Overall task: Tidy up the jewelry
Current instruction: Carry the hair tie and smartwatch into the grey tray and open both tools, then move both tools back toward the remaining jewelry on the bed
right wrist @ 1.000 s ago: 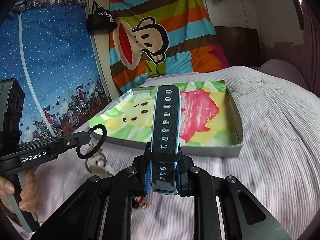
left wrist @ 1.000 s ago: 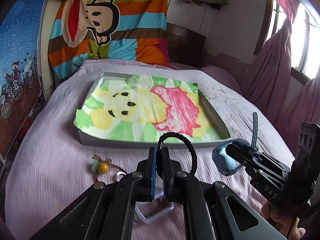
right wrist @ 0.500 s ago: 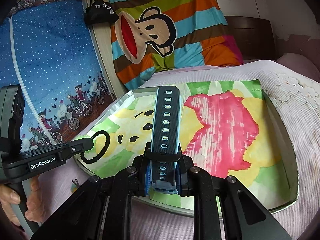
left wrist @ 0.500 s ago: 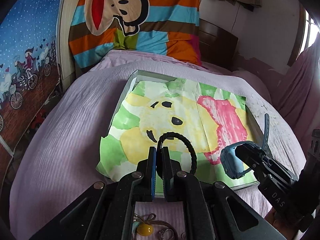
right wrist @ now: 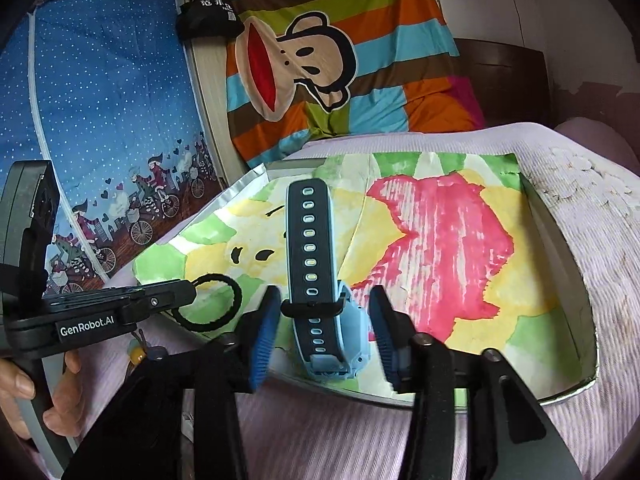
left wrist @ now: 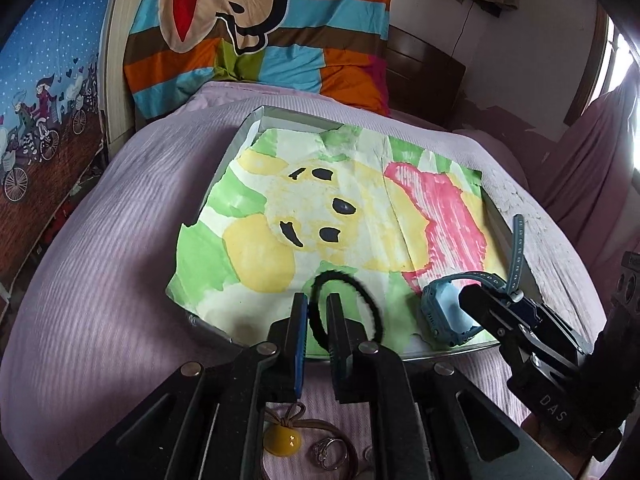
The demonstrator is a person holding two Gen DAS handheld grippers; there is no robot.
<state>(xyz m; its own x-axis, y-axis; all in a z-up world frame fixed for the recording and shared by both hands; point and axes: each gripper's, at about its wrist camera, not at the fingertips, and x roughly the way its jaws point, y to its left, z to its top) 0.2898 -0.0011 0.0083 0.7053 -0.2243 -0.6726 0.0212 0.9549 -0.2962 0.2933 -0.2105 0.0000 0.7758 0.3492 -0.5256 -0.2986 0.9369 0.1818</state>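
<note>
A shallow grey tray (left wrist: 296,114) lined with a painted paper lies on the purple bed. My left gripper (left wrist: 318,316) hangs over its near edge. Its jaws are opening, and the black hair tie (left wrist: 360,292) sits loose in the narrow gap, blurred. My right gripper (right wrist: 324,336) is also opening. The blue watch (right wrist: 308,248) stands between its pads with a gap on each side, resting on the paper with its strap pointing up. In the left wrist view the watch (left wrist: 444,312) sits at the tray's near right corner in front of the right gripper (left wrist: 474,300).
A yellow bead tie (left wrist: 282,440) and a ring (left wrist: 330,454) lie on the bedspread under the left gripper. A striped monkey pillow (right wrist: 320,60) stands behind the tray. A blue printed cloth (right wrist: 100,120) hangs on the left. A hand (right wrist: 24,392) holds the left gripper.
Both grippers moved forward from the bedspread to over the tray's near edge. The right jaws parted from the watch, which now rests on the paper. The left jaws parted slightly around the tie.
</note>
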